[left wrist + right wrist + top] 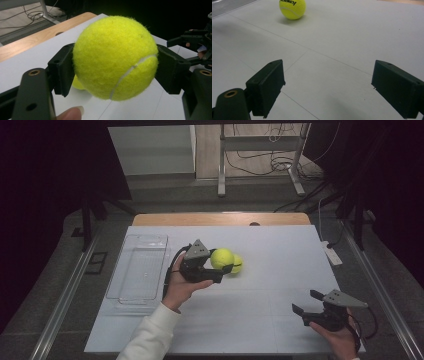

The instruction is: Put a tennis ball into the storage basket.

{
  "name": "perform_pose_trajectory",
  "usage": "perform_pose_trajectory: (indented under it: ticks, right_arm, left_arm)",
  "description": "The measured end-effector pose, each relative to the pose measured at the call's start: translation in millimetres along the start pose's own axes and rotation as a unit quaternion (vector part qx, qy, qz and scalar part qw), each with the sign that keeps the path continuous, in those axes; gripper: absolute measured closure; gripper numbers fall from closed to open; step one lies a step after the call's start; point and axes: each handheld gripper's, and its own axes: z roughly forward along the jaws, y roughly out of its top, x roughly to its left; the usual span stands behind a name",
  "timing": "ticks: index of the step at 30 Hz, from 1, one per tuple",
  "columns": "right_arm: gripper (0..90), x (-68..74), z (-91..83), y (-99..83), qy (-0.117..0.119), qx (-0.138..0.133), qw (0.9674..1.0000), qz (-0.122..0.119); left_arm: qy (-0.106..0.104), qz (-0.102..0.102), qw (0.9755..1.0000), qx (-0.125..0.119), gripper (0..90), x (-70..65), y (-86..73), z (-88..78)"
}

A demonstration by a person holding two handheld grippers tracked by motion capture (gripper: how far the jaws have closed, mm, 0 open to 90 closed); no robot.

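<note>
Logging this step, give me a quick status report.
Left gripper shut on a tennis ball, held above the table. Right gripper open, empty. Second ball on table, nothing blocking.

- Your left gripper (115,72) holds a yellow tennis ball (116,57); both black jaws press against its sides.
- The ball hangs clear above the white table (32,57).
- A second yellow ball (78,84) lies on the table just behind the left jaw, mostly hidden.
- Your fingertip (71,113) shows at the bottom edge.
- The right gripper (197,47) sits farther off, at the right edge.
</note>
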Motion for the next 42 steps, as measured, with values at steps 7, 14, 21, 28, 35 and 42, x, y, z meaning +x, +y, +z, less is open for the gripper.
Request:
perform_pose_trajectory:
  ticks: [7, 14, 21, 28, 35, 42]
  right_arm:
    - [11.3, 0.1, 0.1, -0.1, 0.000, 0.000, 1.0000, 0.000]
    - [11.3, 0.1, 0.0, -0.1, 0.000, 0.000, 1.0000, 0.000]
    - [11.3, 0.0, 0.2, -0.2, 0.000, 0.001, 1.0000, -0.001]
    - [11.3, 0.1, 0.4, -0.2, -0.001, 0.001, 1.0000, -0.001]
    - [11.3, 0.2, 0.1, -0.2, -0.001, 0.001, 1.0000, 0.000]
    - [11.3, 0.4, 0.1, 0.0, -0.001, 0.001, 1.0000, -0.001]
  left_arm:
    - [0.006, -0.004, 0.9999, -0.007, 26.6, 4.3, 1.3, -6.0]
    - [0.012, -0.005, 0.9999, -0.010, 26.6, 7.3, 2.2, -10.3]
    - [0.018, -0.004, 0.9997, -0.015, 26.6, 10.5, 3.0, -14.7]
    - [0.022, -0.009, 0.9995, -0.022, 26.6, 14.4, 3.8, -21.0]
    - [0.029, -0.012, 0.9990, -0.031, 26.6, 18.1, 5.2, -28.1]
    - [0.036, -0.016, 0.9983, -0.042, 26.6, 22.3, 6.4, -35.5]
